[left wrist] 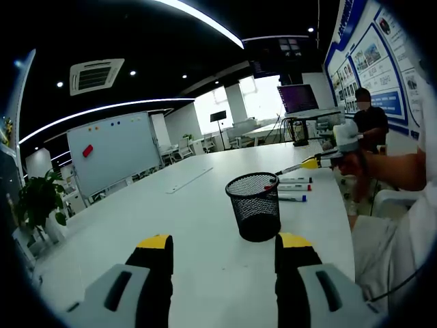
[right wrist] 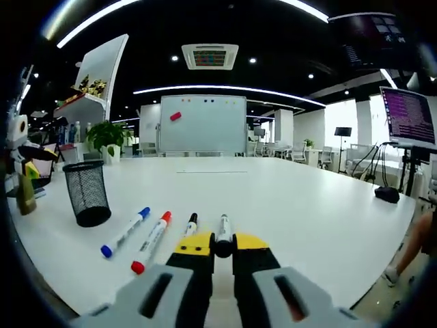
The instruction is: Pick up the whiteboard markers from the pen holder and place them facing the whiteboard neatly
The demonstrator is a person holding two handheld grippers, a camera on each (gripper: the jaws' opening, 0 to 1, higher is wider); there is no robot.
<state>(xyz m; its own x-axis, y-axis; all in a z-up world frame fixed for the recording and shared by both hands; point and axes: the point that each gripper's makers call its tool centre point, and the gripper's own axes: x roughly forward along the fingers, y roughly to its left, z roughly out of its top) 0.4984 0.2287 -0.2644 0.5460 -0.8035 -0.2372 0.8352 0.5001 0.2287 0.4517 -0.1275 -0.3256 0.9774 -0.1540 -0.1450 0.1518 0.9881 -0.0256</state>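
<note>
In the right gripper view, the right gripper (right wrist: 223,244) is seen with its yellow-tipped jaws pressed against the rear end of a black-capped marker (right wrist: 223,232), which lies on the white tabletop (right wrist: 307,205) with its cap directed toward the whiteboard (right wrist: 203,123) at the far end of the room. Just to its left a second black-capped marker (right wrist: 190,225) is laid on the tabletop, partly hidden behind the left jaw tip. Further left a red-capped marker (right wrist: 151,241) and then a blue-capped marker (right wrist: 125,231) are set in the same row, roughly parallel and slightly fanned, all pointed toward the whiteboard. The black mesh pen holder (right wrist: 87,193) is stood upright on the tabletop to the left of the row, apart from the markers. A potted plant (right wrist: 106,137) is seen beyond it near the wall.

In the left gripper view, the left gripper (left wrist: 224,263) is held low over the tabletop (left wrist: 171,225) with its jaws spread wide and nothing between them. The pen holder (left wrist: 255,205) is seen ahead of the jaws, and no marker can be made out inside it. Behind it the row of markers (left wrist: 293,189) is laid on the tabletop, with the right gripper (left wrist: 311,164) reached in from the right at the row. The whiteboard (left wrist: 114,149) is seen at the left, beyond the tabletop.
</note>
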